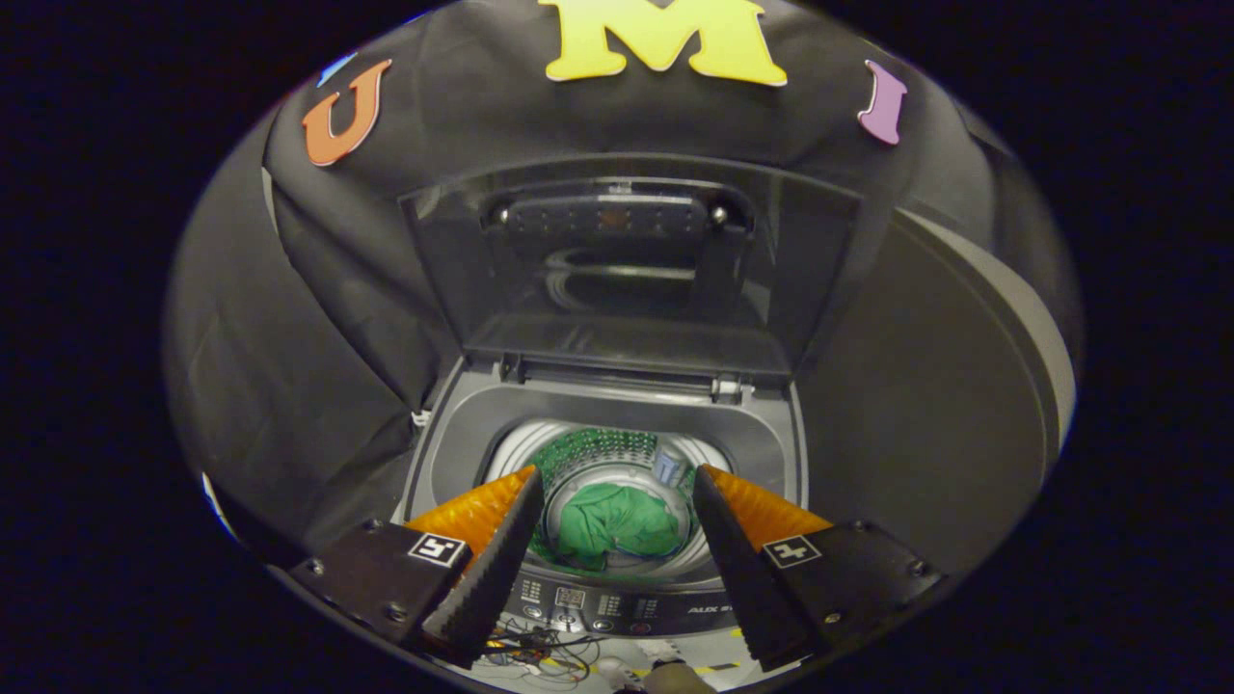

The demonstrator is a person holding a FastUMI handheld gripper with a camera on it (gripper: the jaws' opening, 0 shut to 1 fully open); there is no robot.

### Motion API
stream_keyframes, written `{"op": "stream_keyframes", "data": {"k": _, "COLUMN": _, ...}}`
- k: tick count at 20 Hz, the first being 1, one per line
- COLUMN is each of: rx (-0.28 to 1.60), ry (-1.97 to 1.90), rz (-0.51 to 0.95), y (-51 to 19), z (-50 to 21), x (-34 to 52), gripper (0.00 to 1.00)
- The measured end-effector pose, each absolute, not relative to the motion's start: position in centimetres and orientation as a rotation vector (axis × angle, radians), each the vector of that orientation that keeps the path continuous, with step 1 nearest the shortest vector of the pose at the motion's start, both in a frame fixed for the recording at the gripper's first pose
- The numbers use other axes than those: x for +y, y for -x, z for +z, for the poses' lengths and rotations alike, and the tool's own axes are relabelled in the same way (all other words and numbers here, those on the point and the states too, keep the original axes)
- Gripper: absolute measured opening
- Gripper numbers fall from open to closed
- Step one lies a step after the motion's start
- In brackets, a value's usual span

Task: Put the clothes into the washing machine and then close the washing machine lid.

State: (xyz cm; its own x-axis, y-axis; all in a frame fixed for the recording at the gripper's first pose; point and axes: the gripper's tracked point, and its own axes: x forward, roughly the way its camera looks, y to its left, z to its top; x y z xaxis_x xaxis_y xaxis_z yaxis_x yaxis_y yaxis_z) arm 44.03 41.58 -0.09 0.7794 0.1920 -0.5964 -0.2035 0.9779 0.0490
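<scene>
With the crumpled green cloth [617, 525] lying in the grey top-loading washing machine's [439, 453] drum, the gripper [612, 506] hangs released and empty, since only the raised dark lid [627, 260] seems left.

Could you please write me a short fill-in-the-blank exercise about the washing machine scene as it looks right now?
1. The washing machine's lid stands ____.
2. The garment lying inside the drum is ____ in colour.
3. The gripper has its fingers spread apart and holds ____.
4. The control panel sits along the machine's edge nearest the ____.

Missing words: open; green; nothing; fingers
</scene>
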Motion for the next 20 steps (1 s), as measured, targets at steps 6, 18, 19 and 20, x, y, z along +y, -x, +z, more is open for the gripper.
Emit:
{"op": "stream_keyframes", "data": {"k": 6, "rx": 0.522, "ry": -0.003, "rz": 0.219, "y": -43.2, "z": 6.2, "x": 40.3, "gripper": 0.97}}
{"op": "stream_keyframes", "data": {"k": 18, "rx": 0.231, "ry": -0.019, "rz": 0.228, "y": -46.7, "z": 22.1, "x": 39.9, "gripper": 0.97}}
{"op": "stream_keyframes", "data": {"k": 19, "rx": 0.229, "ry": -0.024, "rz": 0.224, "y": -47.3, "z": 22.8, "x": 40.0, "gripper": 0.97}}
{"op": "stream_keyframes", "data": {"k": 20, "rx": 0.225, "ry": -0.032, "rz": 0.222, "y": -47.9, "z": 23.4, "x": 40.2, "gripper": 0.97}}
